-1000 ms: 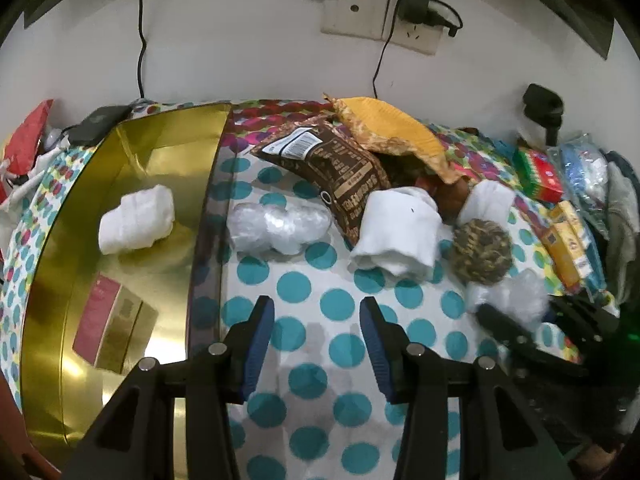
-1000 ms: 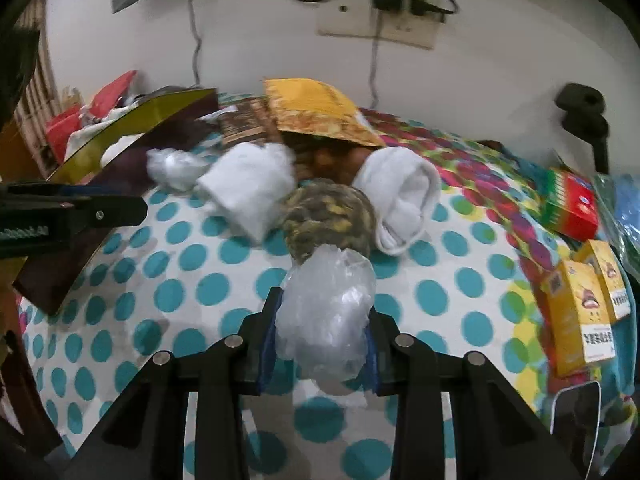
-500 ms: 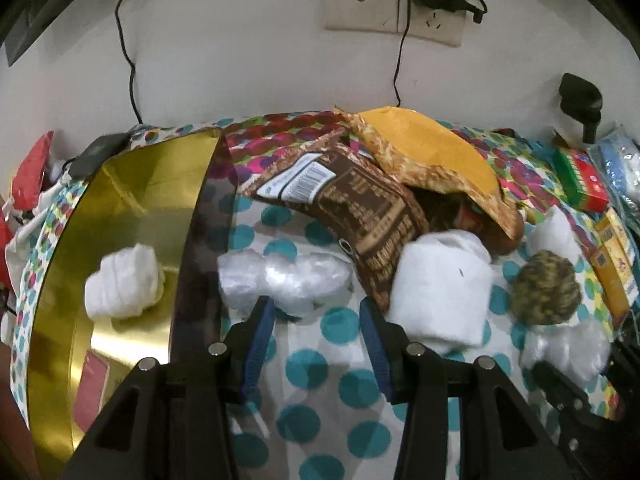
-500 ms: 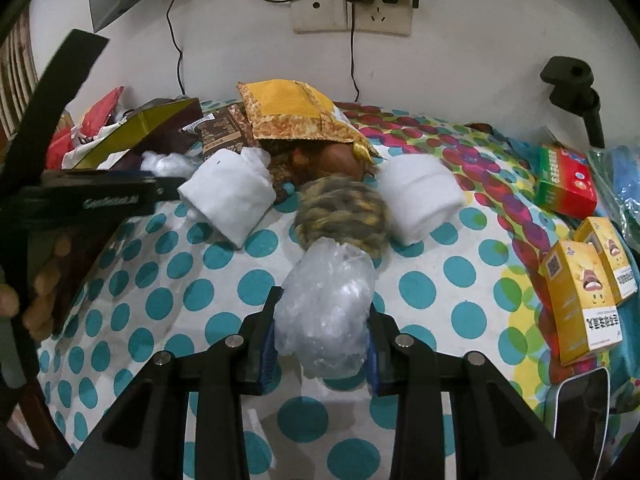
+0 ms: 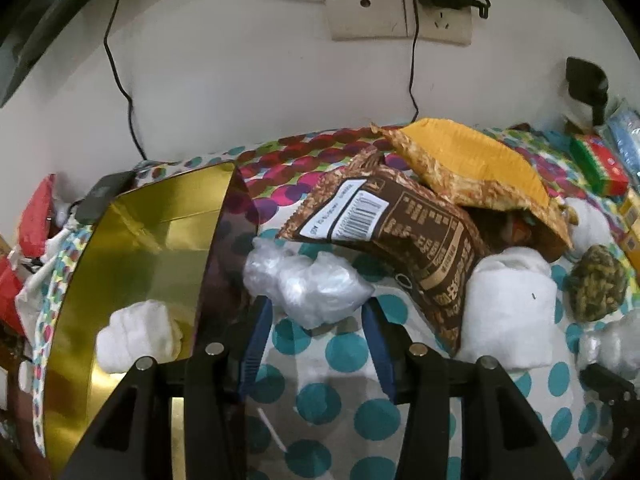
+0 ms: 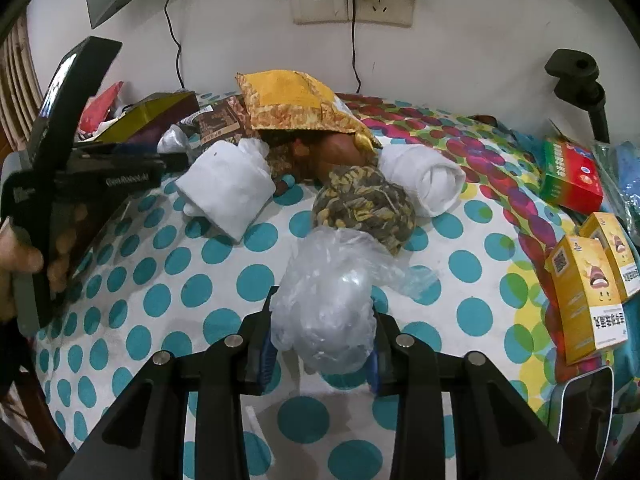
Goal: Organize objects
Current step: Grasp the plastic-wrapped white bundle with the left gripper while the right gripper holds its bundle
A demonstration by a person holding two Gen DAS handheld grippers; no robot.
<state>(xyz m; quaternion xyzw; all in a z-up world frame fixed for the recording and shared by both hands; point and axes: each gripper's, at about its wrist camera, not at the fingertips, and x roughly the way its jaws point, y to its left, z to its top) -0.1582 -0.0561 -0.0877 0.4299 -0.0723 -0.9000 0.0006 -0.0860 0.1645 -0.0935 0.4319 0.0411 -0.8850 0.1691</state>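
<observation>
Plastic wad (image 5: 308, 288) lies crosswise just ahead of the left hand-held gripper (image 5: 316, 320), jaws apart and just opened wider, beside the gold box (image 5: 160, 236), while the right hand-held gripper (image 6: 322, 330) clamps another bag (image 6: 326, 300).

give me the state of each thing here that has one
left gripper: open, fingers either side of a clear plastic bundle, just opened a bit further
right gripper: shut on another plastic bundle
gold box: open, white roll inside
brown snack bag: lying flat
white towel: rolled
wall socket: charger plugged in
</observation>
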